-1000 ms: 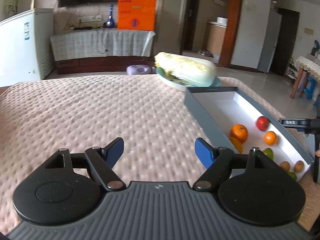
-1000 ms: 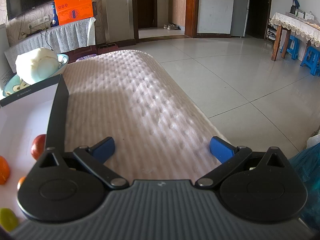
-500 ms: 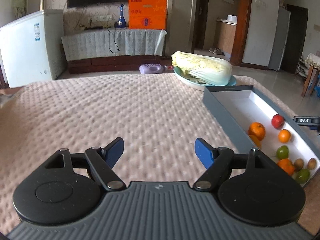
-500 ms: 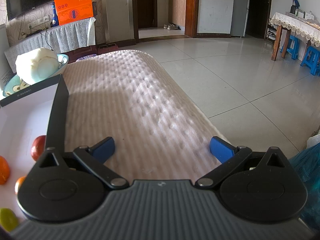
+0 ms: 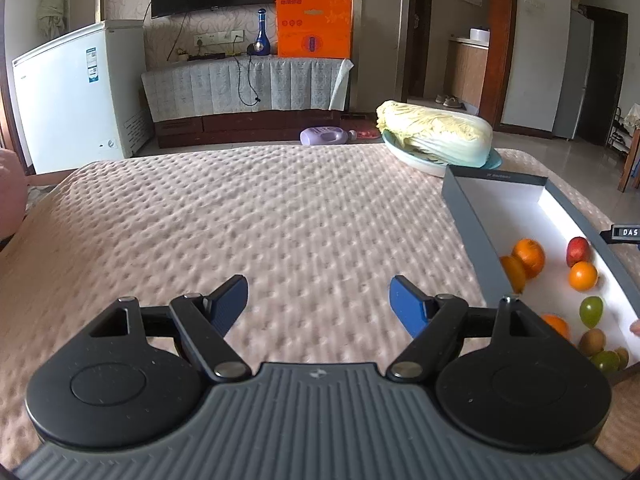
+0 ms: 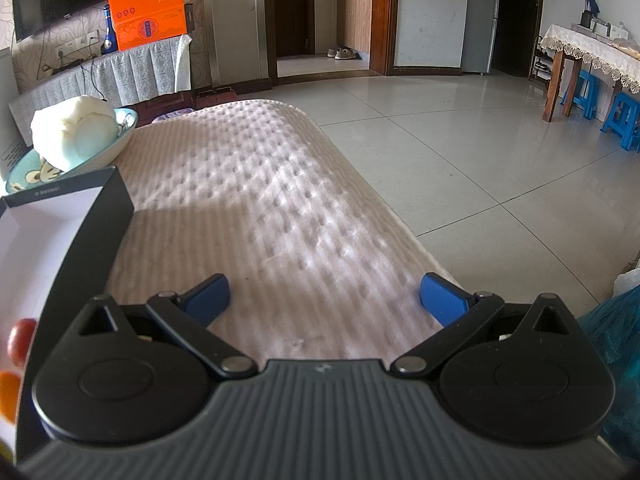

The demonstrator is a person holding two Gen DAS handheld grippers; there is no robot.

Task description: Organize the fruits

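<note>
Both the left gripper [image 5: 319,298] and the right gripper [image 6: 325,294] hang wide apart and empty over the padded cloth [image 5: 256,216], while the fruits [image 5: 529,257] sit in the grey box [image 5: 472,224] – best approach 1 fruit squarely from above, clear of the wall.

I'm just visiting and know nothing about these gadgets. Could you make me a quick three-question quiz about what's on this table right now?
1. True or false: the left gripper is holding a fruit.
2. Where is the red apple? A) on the bare pink cover B) inside the grey box C) on the plate
3. What lies on the plate beyond the box?

Key:
1. False; its jaws stand apart with nothing between them.
2. B, next to the oranges.
3. A napa cabbage.
</note>
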